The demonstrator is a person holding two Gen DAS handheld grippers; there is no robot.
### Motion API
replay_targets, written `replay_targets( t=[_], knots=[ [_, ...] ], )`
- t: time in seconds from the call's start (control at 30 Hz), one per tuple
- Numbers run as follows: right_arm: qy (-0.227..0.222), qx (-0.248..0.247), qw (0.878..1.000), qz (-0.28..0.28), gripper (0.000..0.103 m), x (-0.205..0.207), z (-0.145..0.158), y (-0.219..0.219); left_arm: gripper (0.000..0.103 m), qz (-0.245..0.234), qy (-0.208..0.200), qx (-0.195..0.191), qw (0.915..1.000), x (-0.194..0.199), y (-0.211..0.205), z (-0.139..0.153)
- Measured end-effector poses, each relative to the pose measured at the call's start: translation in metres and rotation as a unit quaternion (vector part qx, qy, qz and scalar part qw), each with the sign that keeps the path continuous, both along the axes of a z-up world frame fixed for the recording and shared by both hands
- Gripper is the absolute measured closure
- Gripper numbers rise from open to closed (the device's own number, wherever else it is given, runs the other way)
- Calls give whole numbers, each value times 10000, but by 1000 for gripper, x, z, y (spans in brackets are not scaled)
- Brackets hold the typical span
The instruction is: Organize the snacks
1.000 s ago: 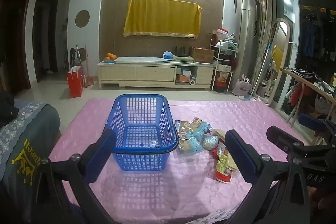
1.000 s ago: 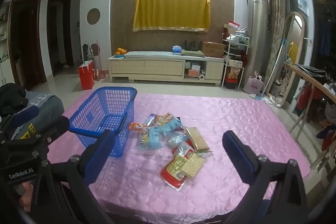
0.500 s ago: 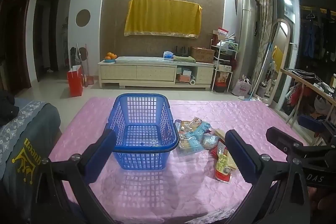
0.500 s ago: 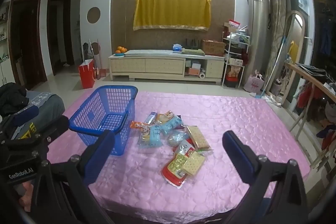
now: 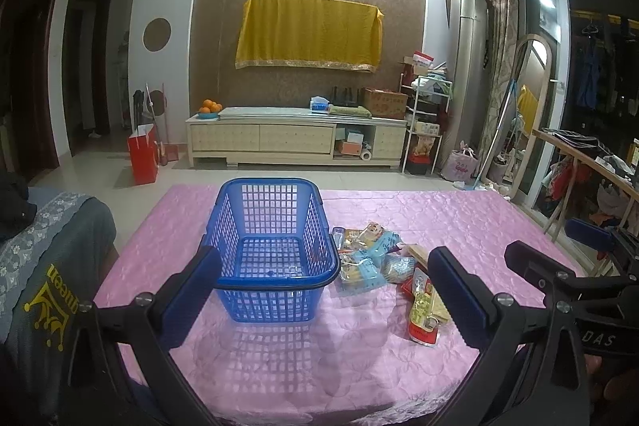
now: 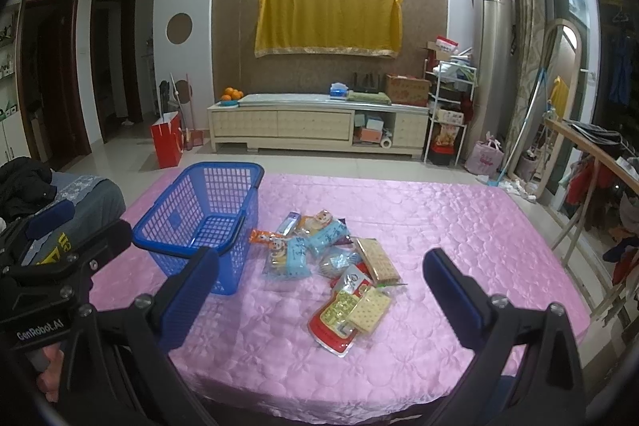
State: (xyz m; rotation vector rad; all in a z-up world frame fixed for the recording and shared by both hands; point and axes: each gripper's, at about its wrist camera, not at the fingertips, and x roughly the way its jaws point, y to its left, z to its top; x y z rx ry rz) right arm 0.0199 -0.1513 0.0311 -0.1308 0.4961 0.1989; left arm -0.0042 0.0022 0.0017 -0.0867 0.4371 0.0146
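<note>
A: Left wrist view? 
B: The left claw (image 5: pixel 325 290) hangs wide open and empty over the table with the quilted pink cloth (image 5: pixel 459 222), framing the blue plastic lattice basket (image 5: pixel 273 250). The pile of plastic-wrapped snack packets (image 5: pixel 371 258) lies just right of it.

A: Right wrist view? 
B: The right claw (image 6: pixel 319 290), jaws equally spread, grips nothing. Snack packets (image 6: pixel 331 262) sit mid-table, beside the basket (image 6: pixel 203 218), and a red-and-yellow pouch (image 6: pixel 335 318) lies nearest.

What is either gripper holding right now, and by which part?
Nothing is held. The left gripper and right gripper are both open above the pink quilted tablecloth; the blue plastic mesh basket and the pile of snack packets lie untouched.
</note>
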Motion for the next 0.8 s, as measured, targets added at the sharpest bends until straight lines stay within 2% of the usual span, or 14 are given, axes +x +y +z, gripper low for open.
replay_targets(
  t=[0.8],
  knots=[
    [75,12,10000,-1,0,1,5,-3,1,-47,67,9,10000,0,-2,-1]
  ],
)
